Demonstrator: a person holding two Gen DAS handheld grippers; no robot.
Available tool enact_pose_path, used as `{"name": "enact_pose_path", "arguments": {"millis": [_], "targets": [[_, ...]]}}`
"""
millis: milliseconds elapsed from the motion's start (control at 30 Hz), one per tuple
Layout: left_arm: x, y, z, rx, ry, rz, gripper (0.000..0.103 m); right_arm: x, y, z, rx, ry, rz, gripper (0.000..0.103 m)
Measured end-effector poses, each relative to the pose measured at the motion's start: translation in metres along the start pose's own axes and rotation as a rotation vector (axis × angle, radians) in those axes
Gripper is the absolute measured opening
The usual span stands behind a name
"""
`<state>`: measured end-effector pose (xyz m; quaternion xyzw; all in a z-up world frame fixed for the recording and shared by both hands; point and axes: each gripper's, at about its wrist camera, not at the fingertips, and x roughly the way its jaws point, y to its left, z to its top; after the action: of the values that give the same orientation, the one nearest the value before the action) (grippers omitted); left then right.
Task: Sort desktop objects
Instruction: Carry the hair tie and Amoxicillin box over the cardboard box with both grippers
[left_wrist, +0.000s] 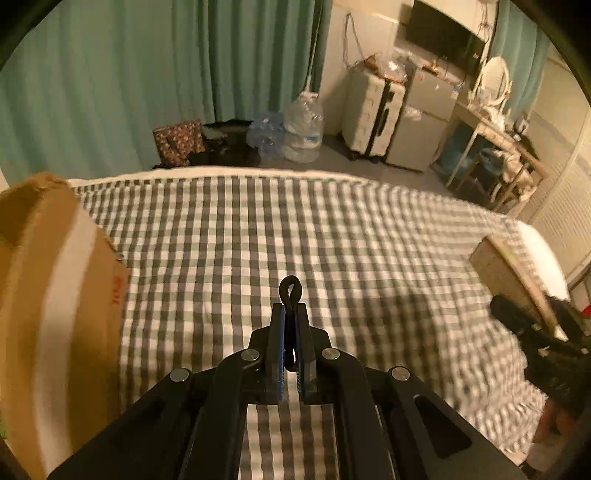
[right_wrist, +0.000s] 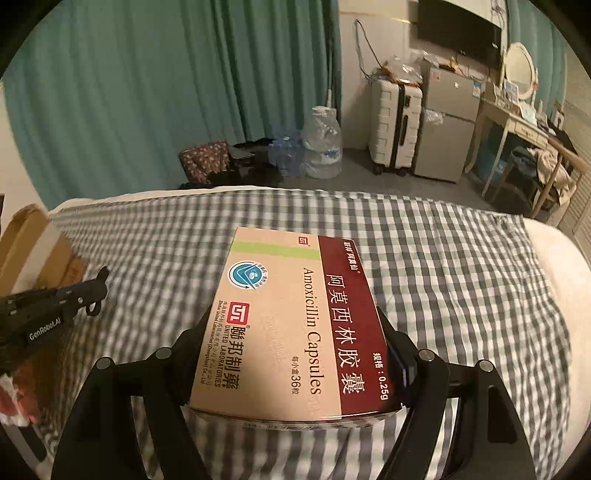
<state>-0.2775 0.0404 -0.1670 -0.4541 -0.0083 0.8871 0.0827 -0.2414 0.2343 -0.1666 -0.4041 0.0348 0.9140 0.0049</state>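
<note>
1. Wide bed under a soft grey-and-white checked cotton sheet (left_wrist: 332, 258), weave lightly rumpled, white mattress edge showing at the far side.
2. Left tool (left_wrist: 290, 325): matte black plastic arms with round silver pins, blue-faced pads pressed shut on a thin black cord-like loop (left_wrist: 290, 287), glossy and twisted into a figure-eight, its upper eye poking out past the fingertips; seen from the right wrist view as a dark dangling curl at the far left.
3. Right tool (right_wrist: 295, 354): same black frame, jaws spread wide and clamped on the long sides of a flat rectangular cardboard medicine box (right_wrist: 288, 325), held above the sheet.
4. Box face smooth and slightly glossy: beige panel, dark maroon band with white Chinese lettering, pale green stripe, round teal seal, red square logo, black print reading "Amoxicillin Capsules".
5. Brown corrugated cardboard carton (left_wrist: 48, 295) with a broad white tape strip, blurred, at the left edge of the bed.
6. Beyond the bed: pleated teal curtain (left_wrist: 147, 81), ribbed white hard-shell suitcase (left_wrist: 373, 114), crinkled clear plastic water jug (left_wrist: 304, 129).
</note>
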Motion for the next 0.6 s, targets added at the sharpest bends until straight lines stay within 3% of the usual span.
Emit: {"name": "enact_pose_path", "arguments": {"millis": [367,600], "targets": [[-0.132,-0.001,-0.007,0.034,-0.155,-0.024,0.004,-0.1,0.056,-0.005,-0.049,-0.093,0.072,0.077],[-0.195,0.029,-0.009,-0.012,-0.252,-0.024,0.004,-0.162,0.113,-0.002,-0.126,-0.158,0.121,0.077]]}}
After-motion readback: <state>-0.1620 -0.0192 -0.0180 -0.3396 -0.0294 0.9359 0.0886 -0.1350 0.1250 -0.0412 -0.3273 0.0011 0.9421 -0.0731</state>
